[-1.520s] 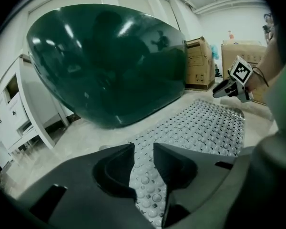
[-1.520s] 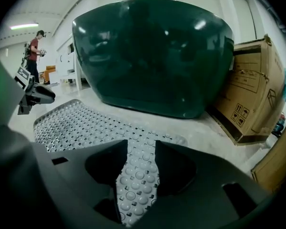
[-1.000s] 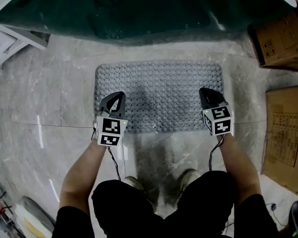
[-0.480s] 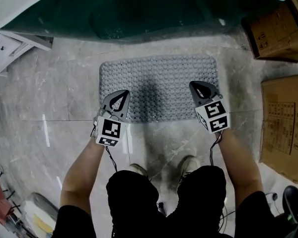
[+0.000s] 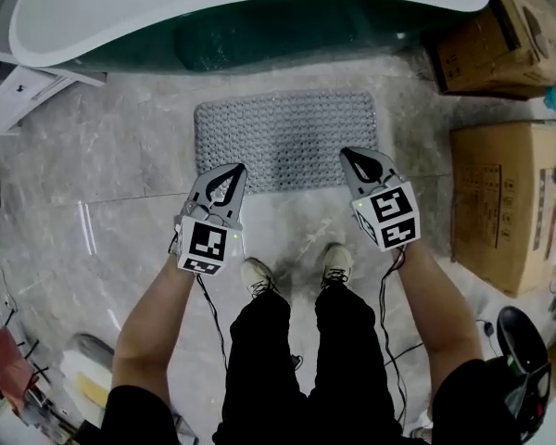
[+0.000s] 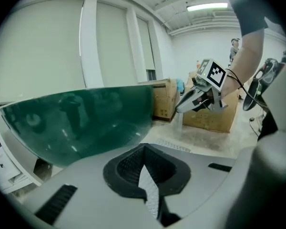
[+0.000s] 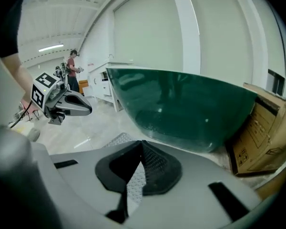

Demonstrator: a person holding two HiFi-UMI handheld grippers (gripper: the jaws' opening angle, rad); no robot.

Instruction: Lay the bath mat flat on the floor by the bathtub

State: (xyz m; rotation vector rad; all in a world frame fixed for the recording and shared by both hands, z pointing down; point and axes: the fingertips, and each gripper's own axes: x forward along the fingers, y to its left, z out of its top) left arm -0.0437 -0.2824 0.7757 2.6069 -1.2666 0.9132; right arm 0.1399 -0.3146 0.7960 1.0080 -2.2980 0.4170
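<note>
- Grey nubbed bath mat (image 5: 287,142) flat on marble floor (image 5: 120,174), just beside green bathtub (image 5: 259,35).
- Left gripper (image 5: 228,172) and right gripper (image 5: 354,158) held above mat's near corners, not touching it.
- Both pairs of jaws pressed together, empty.

The bathtub (image 5: 287,40) ran out past the top edge of the head view, its far side unseen. The left hand-held gripper (image 5: 230,174) and the right hand-held gripper (image 5: 354,160) covered the near corners of the bath mat (image 5: 287,137). A cardboard box (image 5: 486,35) was cropped at the upper right — its print too small to read. In the right gripper view a distant person (image 7: 72,63) was too small to make out.
</note>
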